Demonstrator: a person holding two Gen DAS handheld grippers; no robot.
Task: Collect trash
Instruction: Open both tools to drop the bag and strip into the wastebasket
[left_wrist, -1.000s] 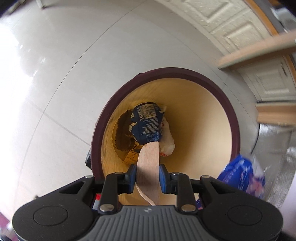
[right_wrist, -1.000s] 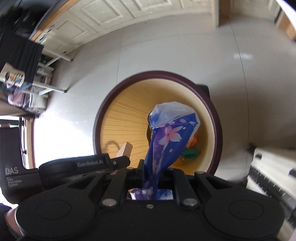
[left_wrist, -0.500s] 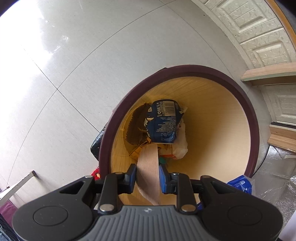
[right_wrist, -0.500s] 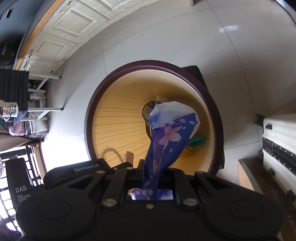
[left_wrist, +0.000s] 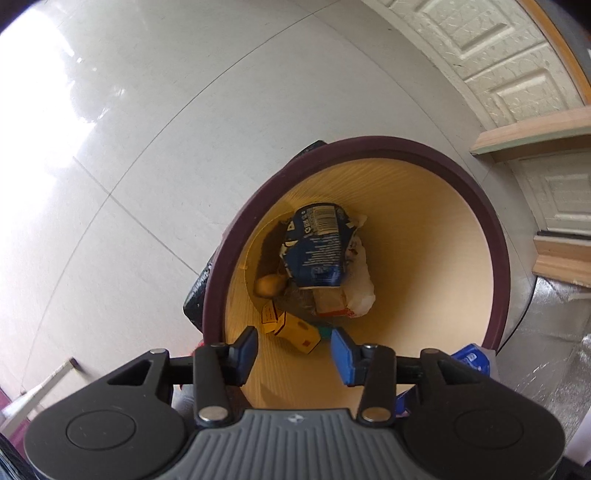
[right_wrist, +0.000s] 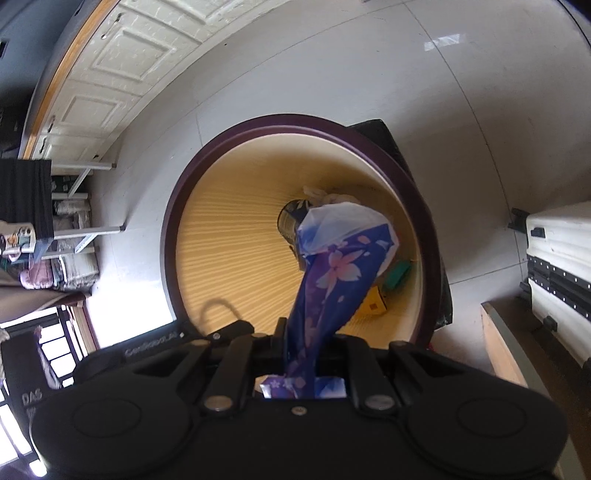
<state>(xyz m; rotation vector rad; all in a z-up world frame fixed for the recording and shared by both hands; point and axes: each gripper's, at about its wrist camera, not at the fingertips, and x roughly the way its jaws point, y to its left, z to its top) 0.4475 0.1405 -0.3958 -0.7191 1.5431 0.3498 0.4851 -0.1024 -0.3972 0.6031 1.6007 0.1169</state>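
A round bin with a dark purple rim (left_wrist: 491, 225) (right_wrist: 177, 206) and a yellow inner wall stands on the floor. It holds a blue printed cup (left_wrist: 317, 247), a yellow carton (left_wrist: 291, 328), white plastic and other trash. My left gripper (left_wrist: 293, 352) is open and empty just above the bin's near rim. My right gripper (right_wrist: 301, 354) is shut on a blue flowered wrapper (right_wrist: 340, 266) that hangs over the bin's opening.
The bin sits on pale floor tiles (left_wrist: 129, 129). A white panelled door (right_wrist: 122, 66) and wooden trim (left_wrist: 535, 136) are near. A white case (right_wrist: 557, 254) stands at the right, and shelves with clutter (right_wrist: 62, 229) at the left.
My left gripper has opened and the flat wooden stick it held is gone from its jaws. The right gripper still holds the flowered wrapper over the bin.
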